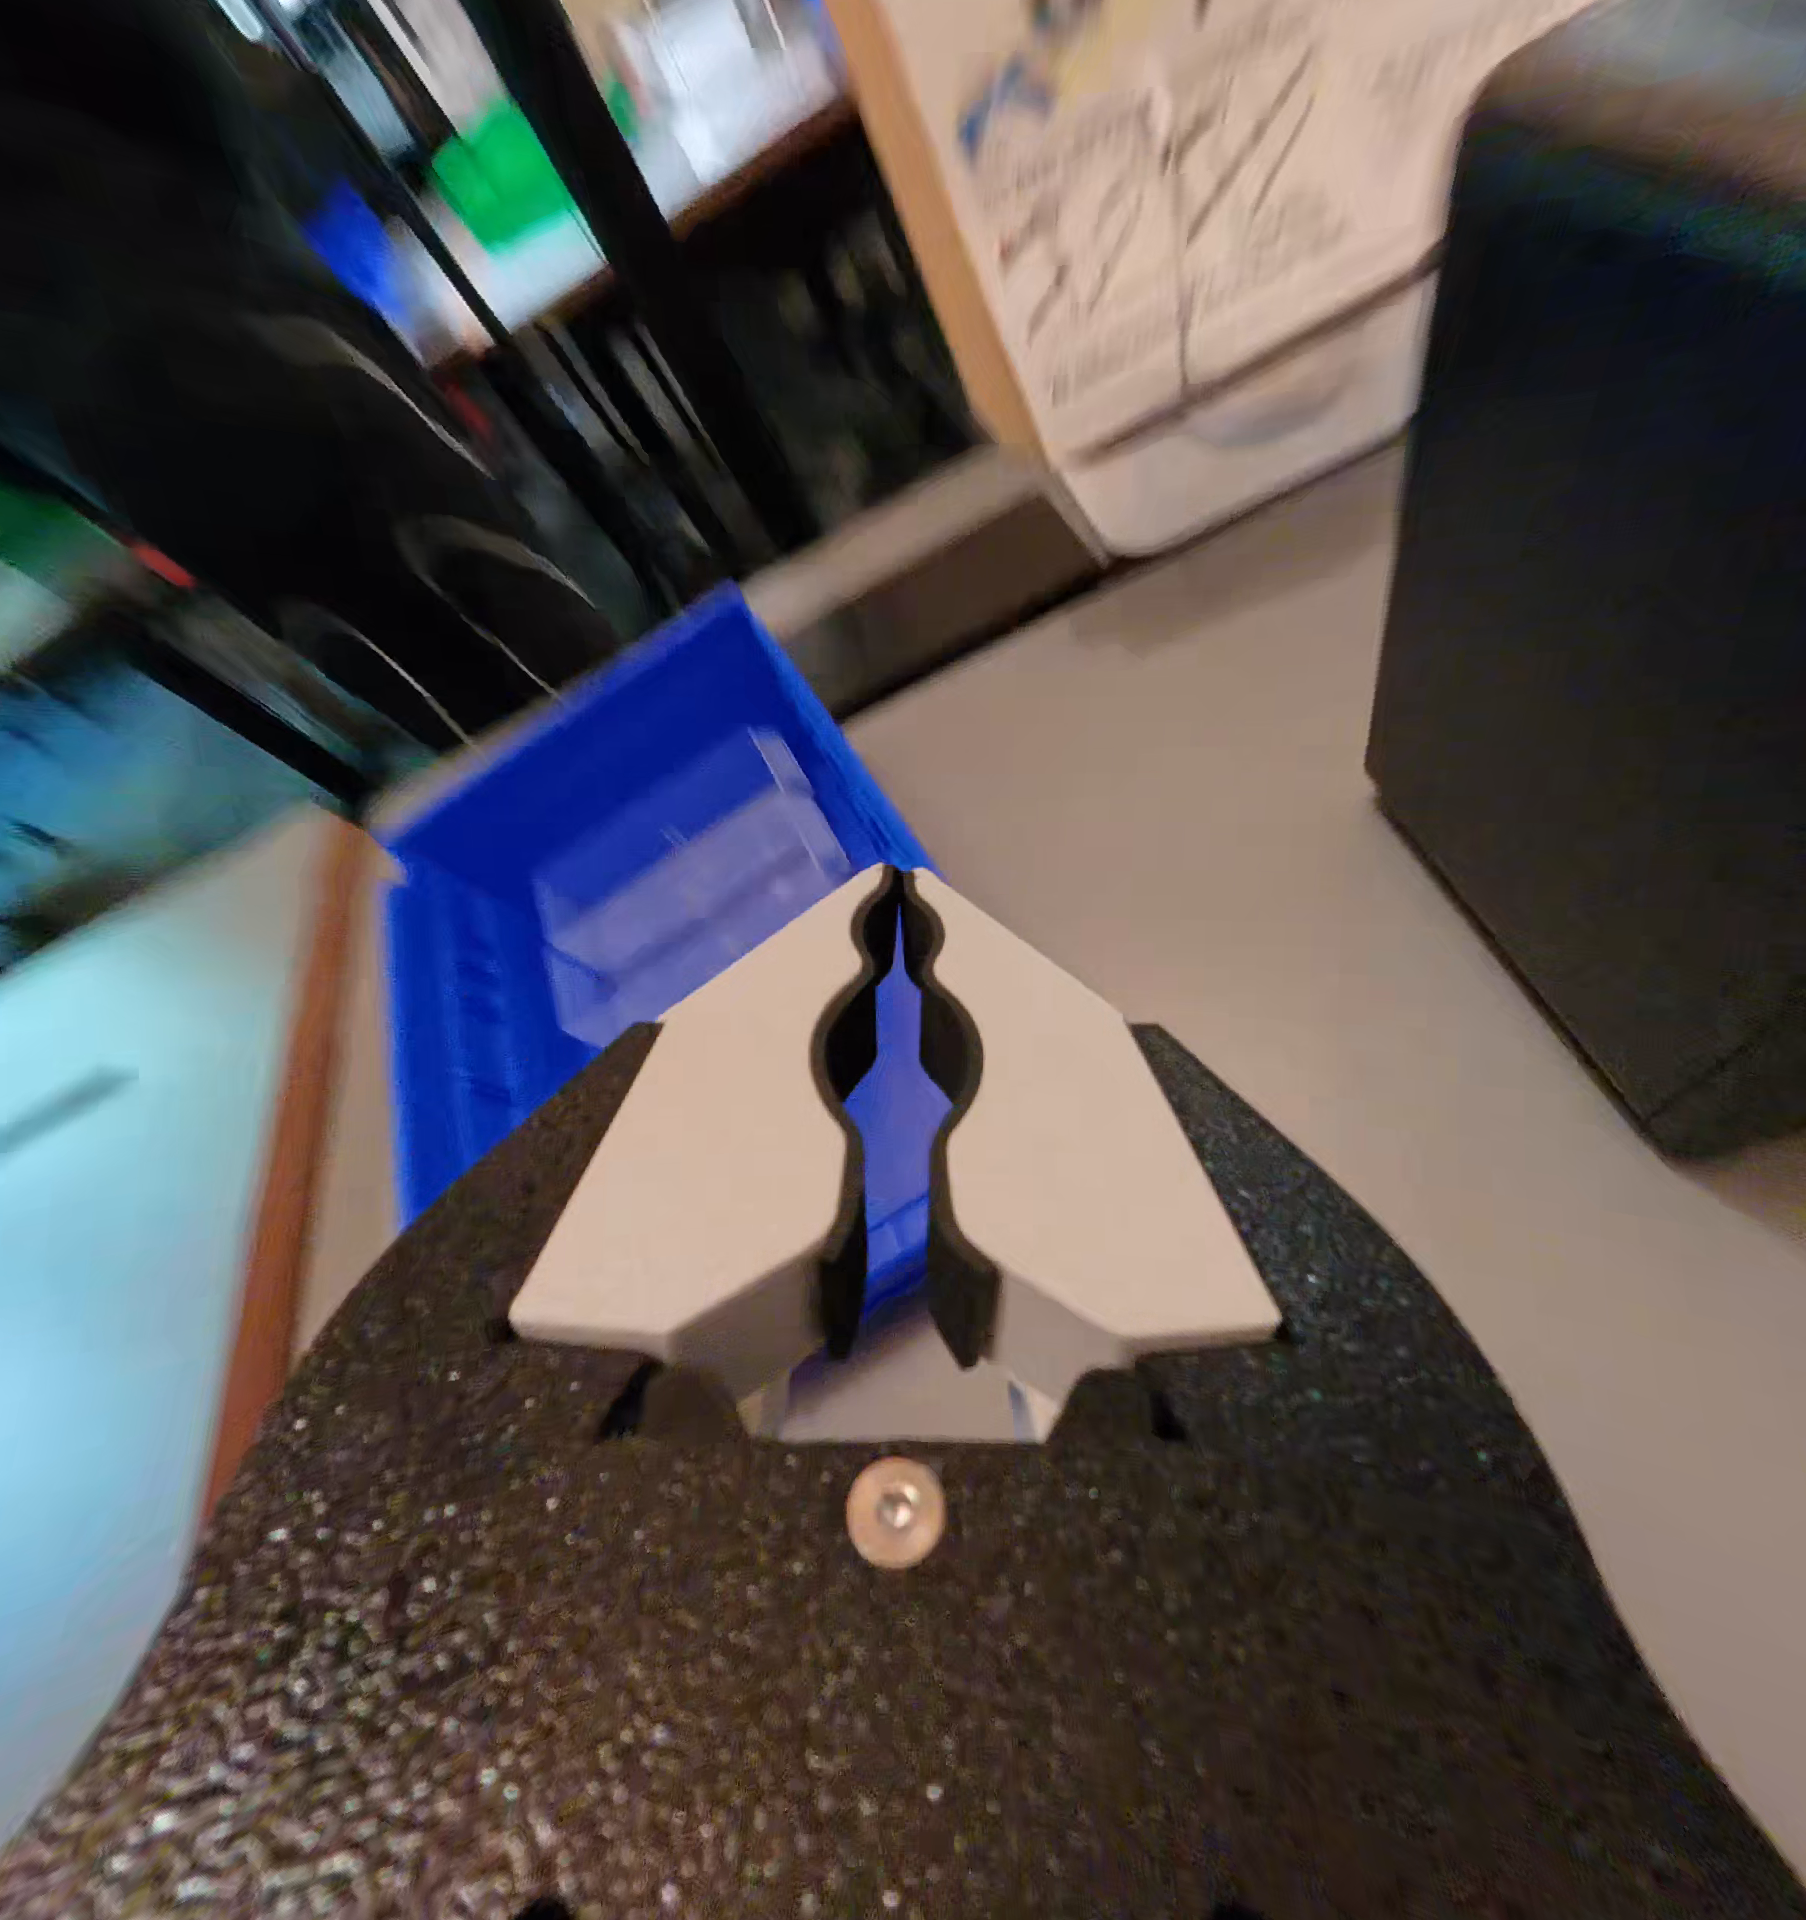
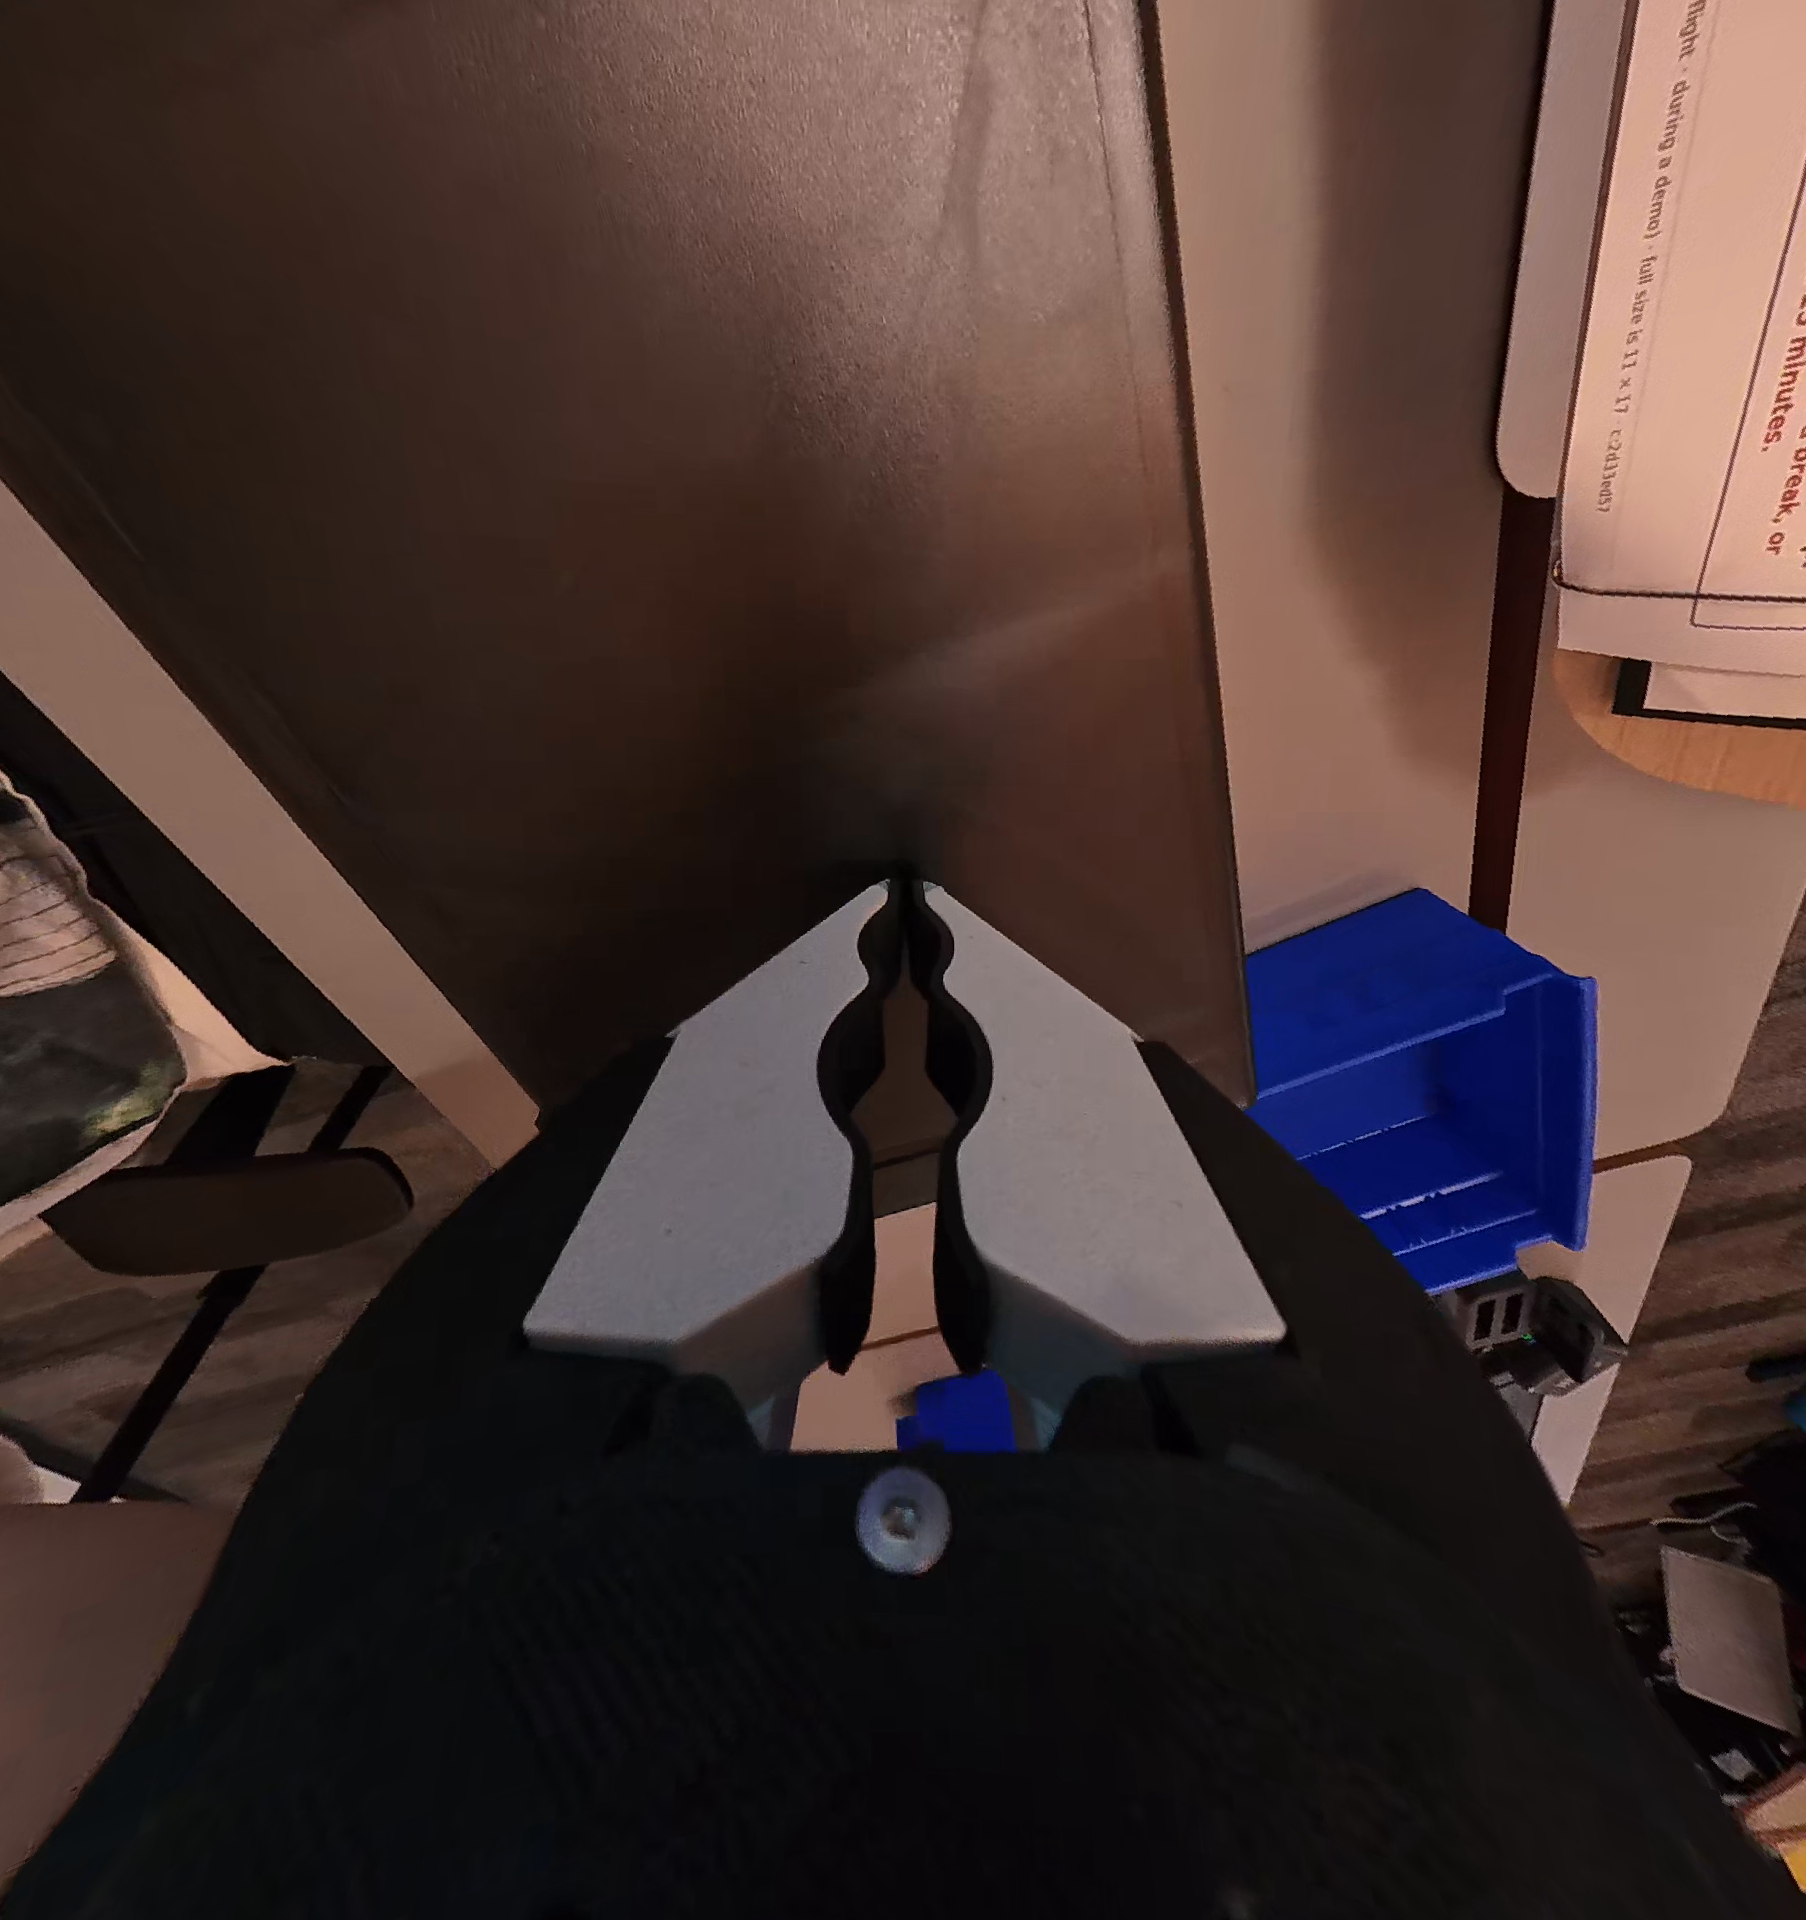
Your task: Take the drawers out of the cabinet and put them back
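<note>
Drawer (image 1: 608,831) (blue) lies beyond left gripper (image 1: 900,883), fingers together; right gripper (image 2: 900,888), fingers together, touches cabinet (image 2: 587,468)

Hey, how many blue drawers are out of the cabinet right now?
2 visible. One blue drawer sits on the table ahead of the left tool. Another lies beside the dark cabinet. They may be the same one; others may be hidden.

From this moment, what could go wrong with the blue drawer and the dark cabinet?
1. The left tool looks shut over the blue drawer, which lies near the table edge; a push might slide it off.
2. The left wrist view is blurred, so the motion seems fast and a grasp may miss.
3. The right tool, shut, presses its tips against the dark cabinet; they may slip, or the cabinet may tilt.
</note>
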`<state>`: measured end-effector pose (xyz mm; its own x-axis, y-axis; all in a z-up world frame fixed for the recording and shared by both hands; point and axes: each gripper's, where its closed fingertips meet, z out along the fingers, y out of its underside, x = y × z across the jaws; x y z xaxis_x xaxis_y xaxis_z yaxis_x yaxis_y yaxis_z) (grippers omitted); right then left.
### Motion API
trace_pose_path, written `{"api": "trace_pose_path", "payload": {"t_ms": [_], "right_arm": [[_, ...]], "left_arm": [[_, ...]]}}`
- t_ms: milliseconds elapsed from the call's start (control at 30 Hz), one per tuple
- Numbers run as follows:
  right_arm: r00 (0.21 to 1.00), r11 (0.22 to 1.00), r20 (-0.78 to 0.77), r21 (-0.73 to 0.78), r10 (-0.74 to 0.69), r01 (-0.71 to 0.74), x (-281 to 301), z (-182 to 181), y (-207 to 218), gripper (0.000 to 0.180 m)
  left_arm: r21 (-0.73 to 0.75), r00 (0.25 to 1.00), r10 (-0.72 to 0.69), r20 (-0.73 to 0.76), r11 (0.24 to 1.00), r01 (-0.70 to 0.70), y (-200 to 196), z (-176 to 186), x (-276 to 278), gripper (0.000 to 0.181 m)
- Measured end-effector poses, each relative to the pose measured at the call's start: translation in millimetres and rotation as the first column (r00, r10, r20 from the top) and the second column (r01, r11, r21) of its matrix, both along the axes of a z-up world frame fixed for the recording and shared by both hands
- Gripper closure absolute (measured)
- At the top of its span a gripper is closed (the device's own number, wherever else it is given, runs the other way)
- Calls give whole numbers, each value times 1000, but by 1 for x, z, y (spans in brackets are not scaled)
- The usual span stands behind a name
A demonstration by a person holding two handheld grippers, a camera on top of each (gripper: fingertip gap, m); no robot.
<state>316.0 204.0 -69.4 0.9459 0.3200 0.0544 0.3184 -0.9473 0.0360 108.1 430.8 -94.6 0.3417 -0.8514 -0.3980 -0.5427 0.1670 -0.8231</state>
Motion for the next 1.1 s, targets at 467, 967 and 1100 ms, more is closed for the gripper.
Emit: {"api": "trace_pose_path", "payload": {"t_ms": [467, 967, 1100], "right_arm": [[999, 1000, -51, 20, 9, -8, 0, 0, 0, 180], [998, 1000, -53, 19, 16, -15, 0, 0, 0, 180], [998, 1000, -59, 19, 5, -4, 0, 0, 0, 180]], "left_arm": [[-619, 878, 41, -477, 693, -369, 149, -134, 86, 130], [-567, 790, 50, -611, 669, -480, 160, -181, 82, 164], [-584, 808, -6, -589, 695, -420, 150, -158, 68, 166]]}}
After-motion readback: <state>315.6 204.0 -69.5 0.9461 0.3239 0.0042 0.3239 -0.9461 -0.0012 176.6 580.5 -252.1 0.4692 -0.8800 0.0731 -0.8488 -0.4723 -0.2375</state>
